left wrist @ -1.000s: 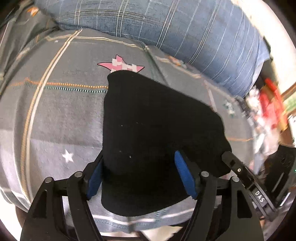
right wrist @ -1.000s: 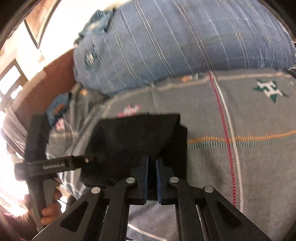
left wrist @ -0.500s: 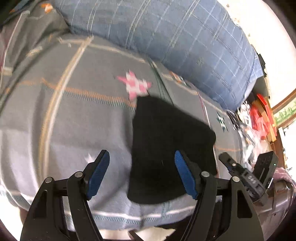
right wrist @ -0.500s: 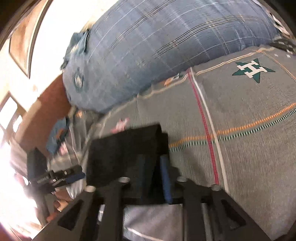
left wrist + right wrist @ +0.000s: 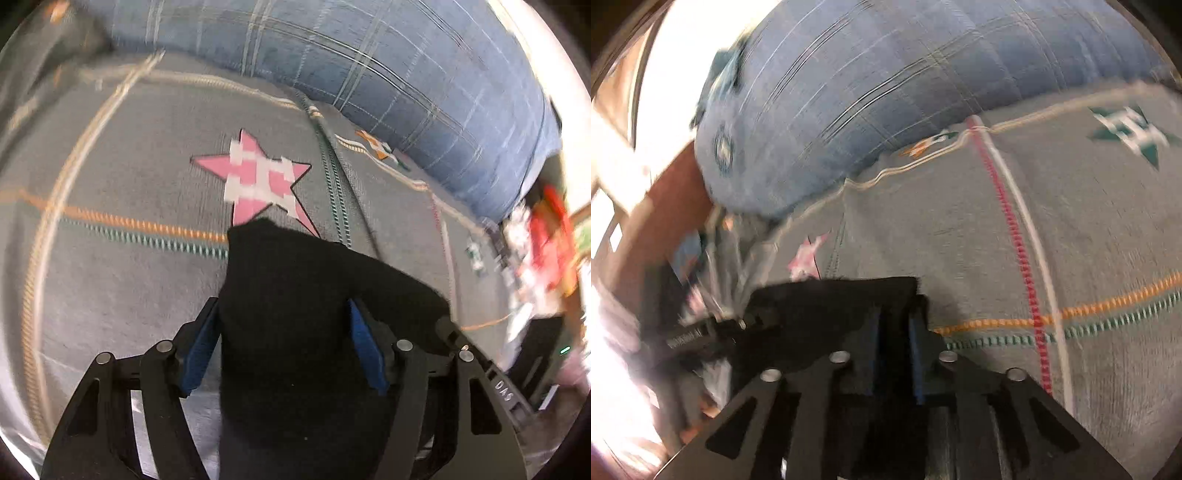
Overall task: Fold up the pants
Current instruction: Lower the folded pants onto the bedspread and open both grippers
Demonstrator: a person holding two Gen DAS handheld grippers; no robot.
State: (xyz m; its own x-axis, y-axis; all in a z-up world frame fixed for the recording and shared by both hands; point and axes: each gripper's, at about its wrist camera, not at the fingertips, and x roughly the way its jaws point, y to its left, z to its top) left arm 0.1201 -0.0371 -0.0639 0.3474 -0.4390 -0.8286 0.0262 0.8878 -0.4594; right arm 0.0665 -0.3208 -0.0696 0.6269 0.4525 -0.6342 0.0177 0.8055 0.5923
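Now black pants (image 5: 317,332), a folded slab between the wide-spread left tool (image 5: 284,347), right tool (image 5: 894,350) pinching them.

left tongs (image 5: 284,343): spread wide | right tongs (image 5: 894,332): nearly closed, clamped

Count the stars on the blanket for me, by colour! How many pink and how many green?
Pink star: 1
Green star: 1
Total: 2 stars on the grey blanket, with the black pants partly covering the pink one.
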